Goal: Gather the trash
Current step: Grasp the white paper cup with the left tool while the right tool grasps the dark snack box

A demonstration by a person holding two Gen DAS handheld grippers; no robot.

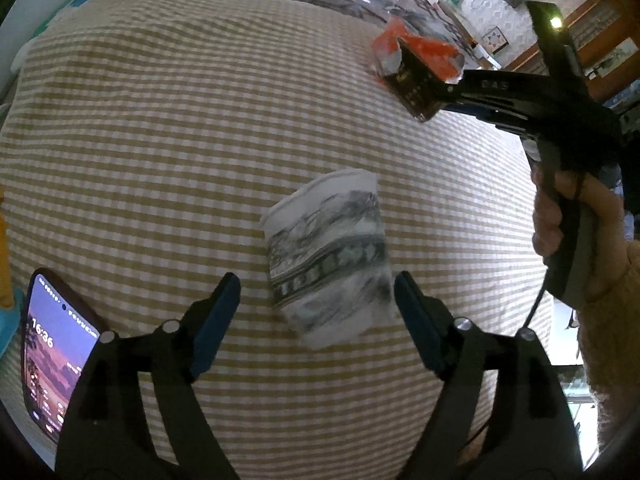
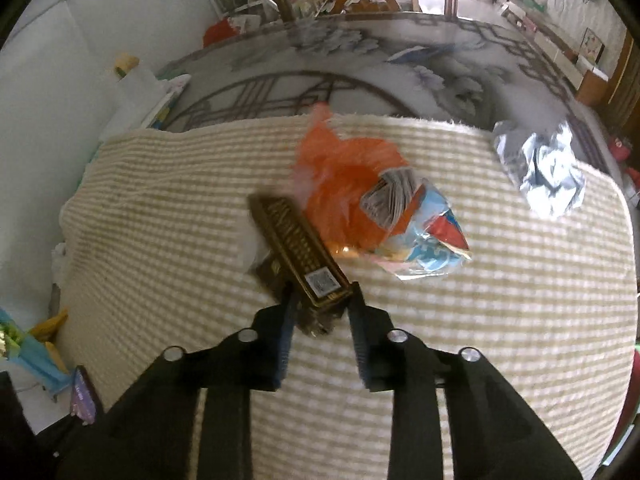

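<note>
Trash is being gathered toward the orange plastic bag [image 2: 344, 184] on the checked cloth [image 2: 480, 320]. A brown carton [image 2: 300, 248] is being gripped by the right hand-held gripper [image 2: 320, 300] just beside the bag; held only by its end, it could be lost. The left hand-held gripper [image 1: 316, 292] is being held open around a paper cup [image 1: 328, 252], well short of the bag.

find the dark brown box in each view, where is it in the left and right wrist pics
Left wrist: the dark brown box is upper right, clamped by the right gripper above the checked cloth.
Right wrist: the box is at centre, slanting up-left from between the fingers of the right gripper.
Shared landmark: the orange plastic bag, just beyond the box in both views.
</note>
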